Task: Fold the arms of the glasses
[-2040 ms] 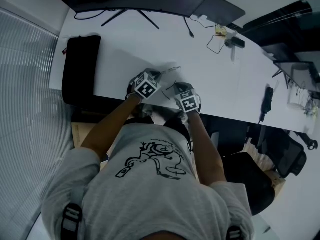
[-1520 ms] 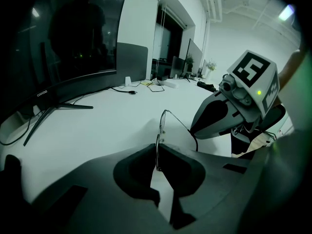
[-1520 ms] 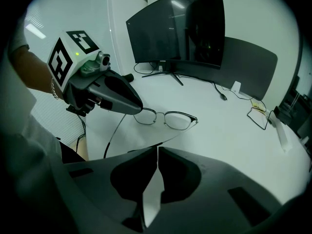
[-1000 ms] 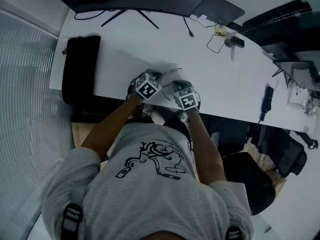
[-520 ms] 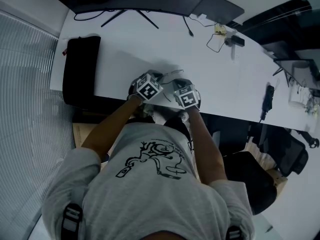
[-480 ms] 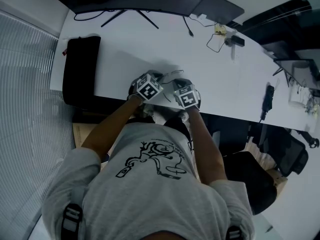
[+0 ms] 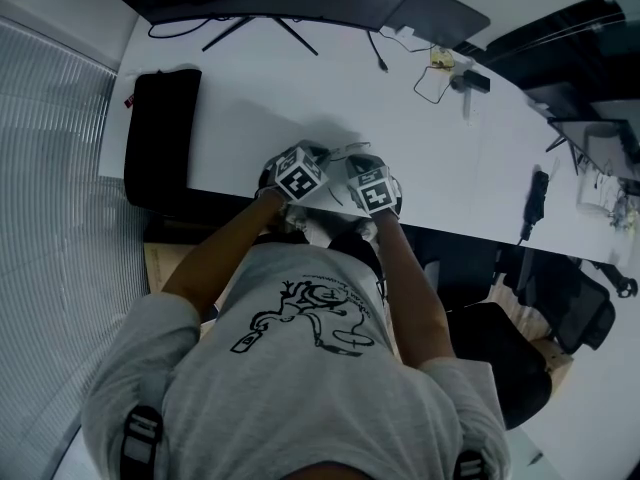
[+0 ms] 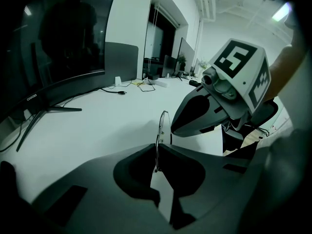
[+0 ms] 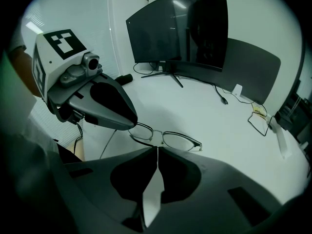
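The glasses (image 9: pixel 165 139) are a thin, dark, wire-rimmed pair with clear lenses. At the centre of the right gripper view they stand upright and front-on, near the edge of the white surface (image 9: pixel 209 106). One arm slants toward the lower left. In the left gripper view they appear edge-on, pinched between the left tool's (image 8: pixel 157 149) tips.

The glasses (image 9: pixel 165 138) have a shiny metal frame. The bench (image 9: pixel 195 111) is smooth and matt. The left gripper (image 8: pixel 157 147) and right gripper (image 9: pixel 157 148) are matt dark plastic. The monitor (image 9: pixel 185 28) screen at 12 o'clock is glossy.
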A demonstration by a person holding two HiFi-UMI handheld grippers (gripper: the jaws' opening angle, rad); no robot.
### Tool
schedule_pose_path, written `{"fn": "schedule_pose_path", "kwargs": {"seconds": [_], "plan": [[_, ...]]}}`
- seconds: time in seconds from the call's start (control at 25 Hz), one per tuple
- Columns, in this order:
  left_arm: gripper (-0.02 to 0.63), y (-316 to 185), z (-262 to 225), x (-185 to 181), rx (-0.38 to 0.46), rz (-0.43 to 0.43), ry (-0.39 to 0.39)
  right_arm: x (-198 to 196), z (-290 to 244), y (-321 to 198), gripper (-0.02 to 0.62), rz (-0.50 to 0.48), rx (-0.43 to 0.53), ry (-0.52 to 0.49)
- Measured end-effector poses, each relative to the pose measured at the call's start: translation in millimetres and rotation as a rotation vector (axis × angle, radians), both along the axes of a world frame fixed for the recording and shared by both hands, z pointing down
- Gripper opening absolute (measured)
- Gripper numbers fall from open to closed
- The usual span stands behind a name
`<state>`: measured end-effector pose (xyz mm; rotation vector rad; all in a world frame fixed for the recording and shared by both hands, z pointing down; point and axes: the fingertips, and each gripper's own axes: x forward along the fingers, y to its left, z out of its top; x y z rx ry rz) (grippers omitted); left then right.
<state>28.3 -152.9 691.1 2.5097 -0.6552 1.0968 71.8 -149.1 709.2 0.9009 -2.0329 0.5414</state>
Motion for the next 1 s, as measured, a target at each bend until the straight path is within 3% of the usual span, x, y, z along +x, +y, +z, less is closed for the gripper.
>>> {"fn": "schedule_pose_path", "kwargs": {"seconds": [0.64,1.0], "plan": [[0.034,-20,-1,-11,0.042,-0.064,-0.032,17,-5,39,0.015,0.048,-0.023,-0.067],[0.034,-31,3,-17,0.062,-0.114,-0.046,17,-22,50,0.064,0.062,-0.008,-0.120]]}}
